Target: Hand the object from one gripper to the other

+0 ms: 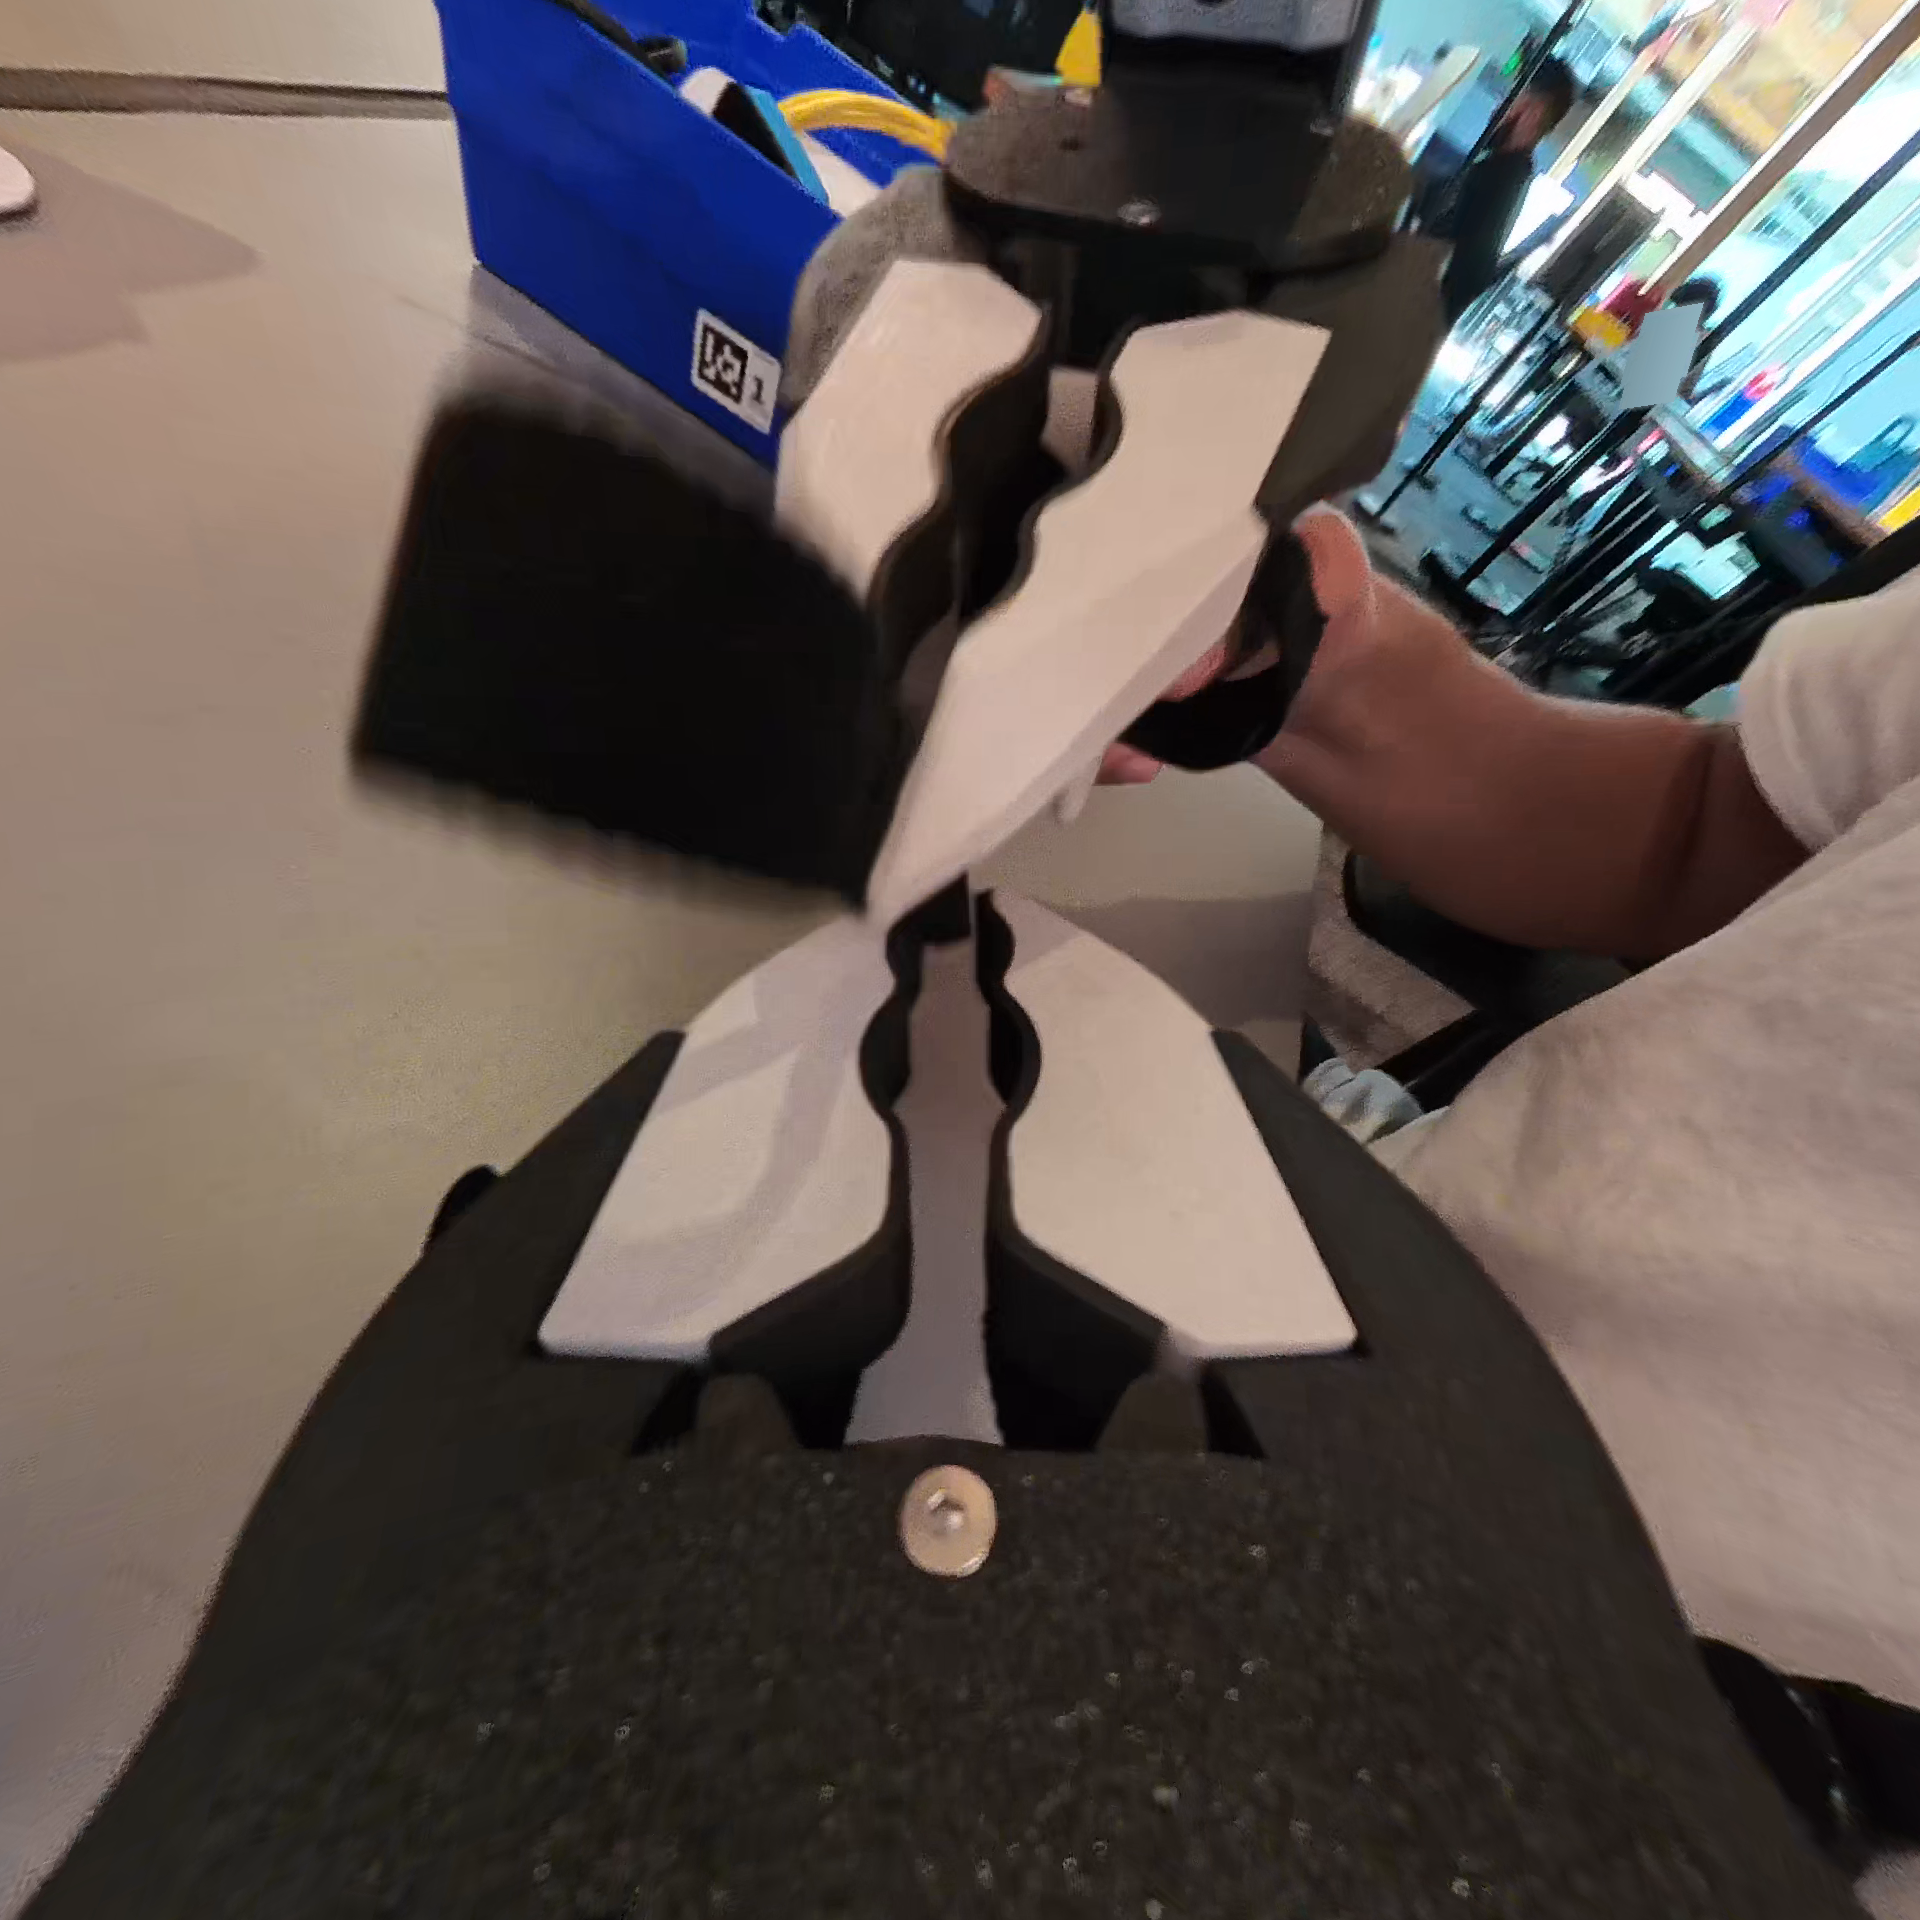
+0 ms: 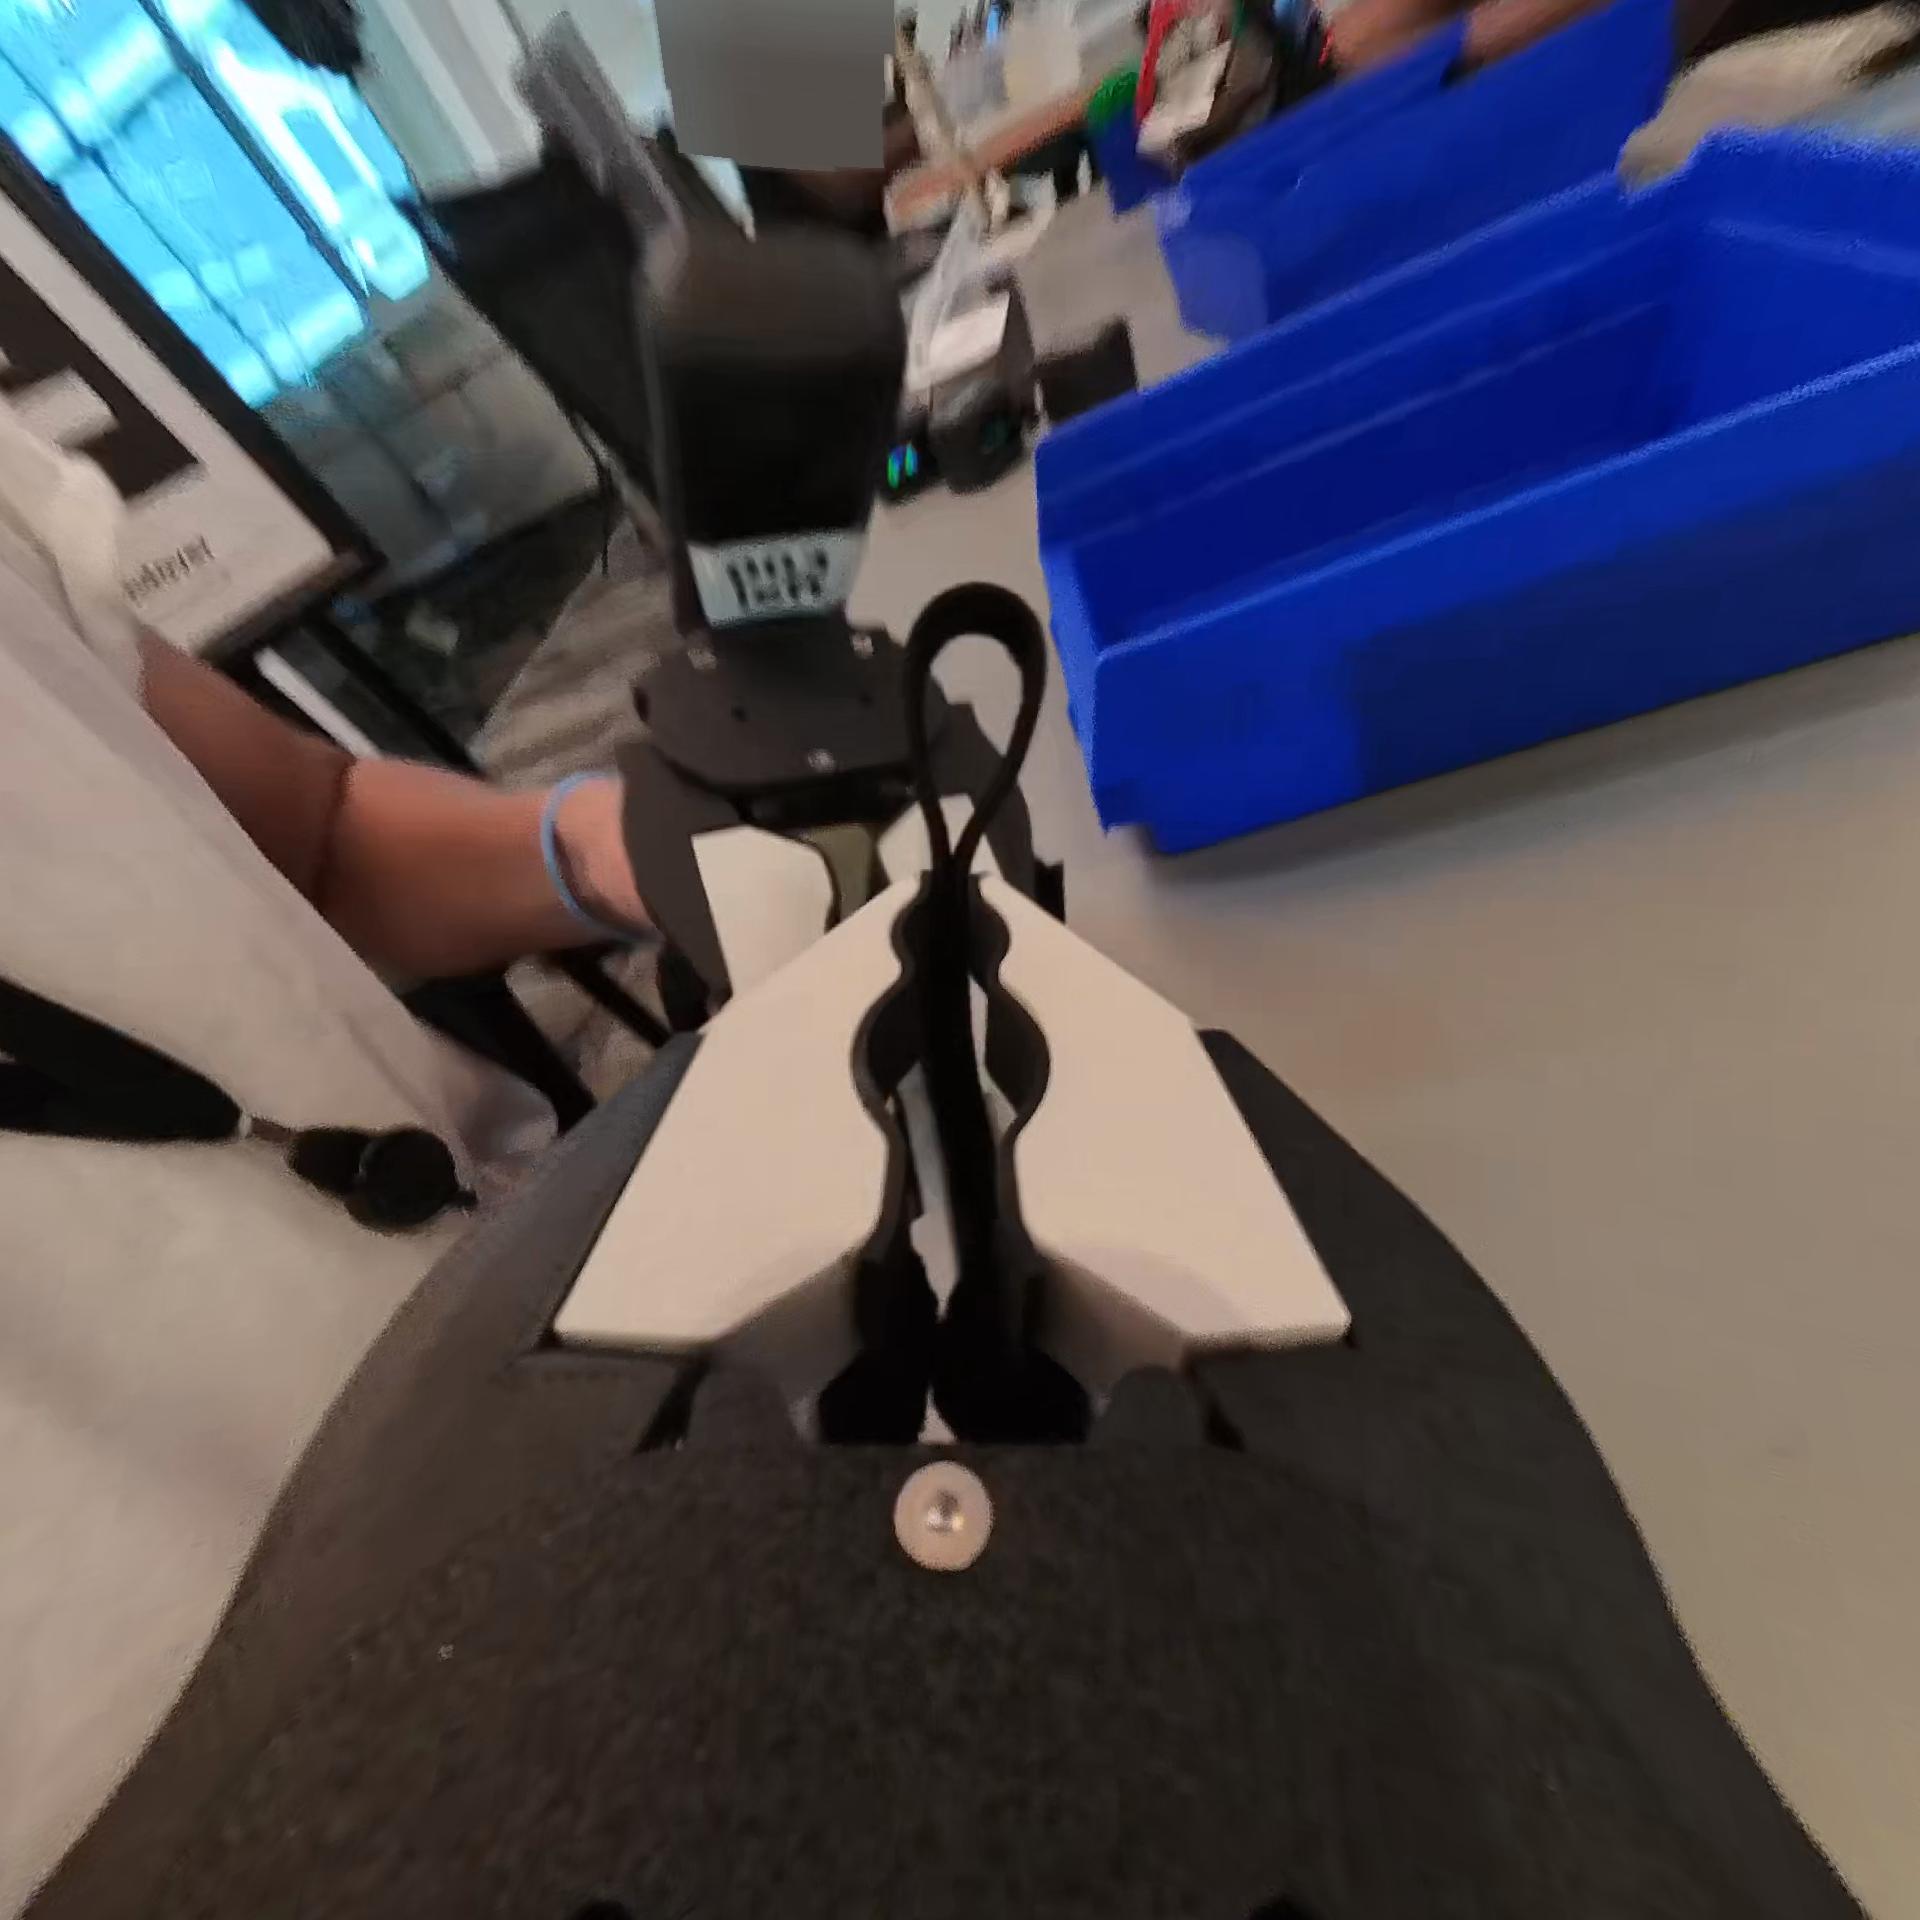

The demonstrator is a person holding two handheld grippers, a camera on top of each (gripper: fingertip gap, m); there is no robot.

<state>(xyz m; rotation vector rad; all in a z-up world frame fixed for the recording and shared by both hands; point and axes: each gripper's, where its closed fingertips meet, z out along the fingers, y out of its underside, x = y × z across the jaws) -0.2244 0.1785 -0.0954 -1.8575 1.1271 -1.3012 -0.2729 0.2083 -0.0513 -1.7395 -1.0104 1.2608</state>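
Note:
My right gripper [image 2: 951, 894] is shut on a black flat band. The band runs along the slot between the pads, and a loop of it [image 2: 977, 603] sticks out past the fingertips. In the left wrist view the band shows broadside as a blurred black sheet [image 1: 623, 644] beside the right gripper's white fingers [image 1: 1039, 644]. My left gripper [image 1: 971, 925] points at the right one, tip to tip. Its pads stand a narrow slot apart and I see nothing between them. In the right wrist view the left gripper's fingers [image 2: 758, 894] sit just behind the loop.
Both grippers hover over a grey table [image 2: 1455, 1039]. Blue bins [image 2: 1455, 582] stand at the right. One with cables and a tag [image 1: 623, 208] shows in the left wrist view. A person's forearms [image 1: 1455, 748] [image 2: 436, 852] and a white shirt are close by. The gap from one gripper's tips to the other's is roughly 6 cm.

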